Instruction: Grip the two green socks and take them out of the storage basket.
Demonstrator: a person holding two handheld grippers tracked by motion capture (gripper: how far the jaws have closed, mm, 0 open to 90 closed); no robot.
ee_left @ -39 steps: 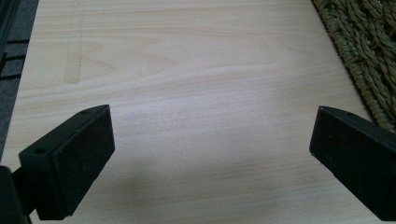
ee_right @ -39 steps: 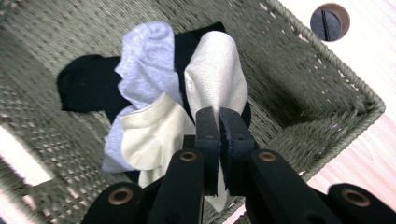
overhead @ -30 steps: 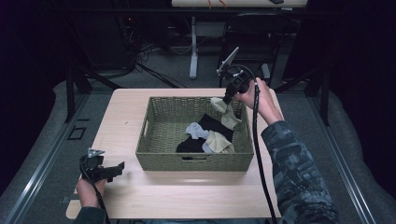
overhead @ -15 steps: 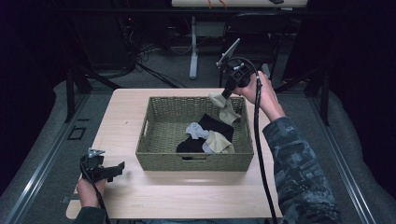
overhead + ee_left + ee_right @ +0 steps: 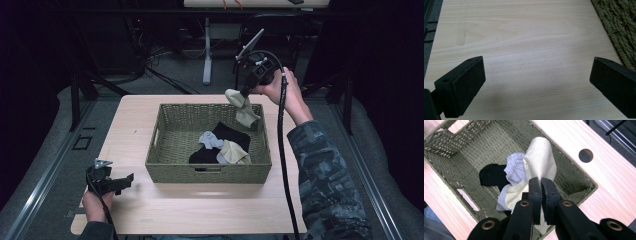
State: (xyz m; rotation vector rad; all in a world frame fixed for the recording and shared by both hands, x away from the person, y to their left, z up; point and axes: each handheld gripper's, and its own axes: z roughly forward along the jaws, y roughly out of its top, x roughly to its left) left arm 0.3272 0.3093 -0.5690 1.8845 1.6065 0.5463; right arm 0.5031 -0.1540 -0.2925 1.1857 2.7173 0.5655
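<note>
A woven green basket (image 5: 165, 150) sits mid-table and holds a black sock (image 5: 231, 135), a grey sock (image 5: 210, 140) and a cream sock (image 5: 235, 152). My right gripper (image 5: 241, 95) hangs above the basket's far right corner, shut on another cream sock (image 5: 244, 110) that dangles over the rim. In the right gripper view the jaws (image 5: 541, 182) pinch that cream sock (image 5: 540, 162) above the basket (image 5: 461, 142). My left gripper (image 5: 127, 181) rests low at the table's front left, open, with bare wood between its fingers (image 5: 461, 85); the basket's wall (image 5: 621, 32) is at its right.
The wooden table (image 5: 130, 120) has free room left of and in front of the basket. A round hole (image 5: 585, 155) is cut in the tabletop beyond the basket. Dark floor, cables and stands lie behind the table.
My right gripper has lifted up and back with the cream sock, which now hangs higher over the basket's far right corner. The left gripper has stayed put.
</note>
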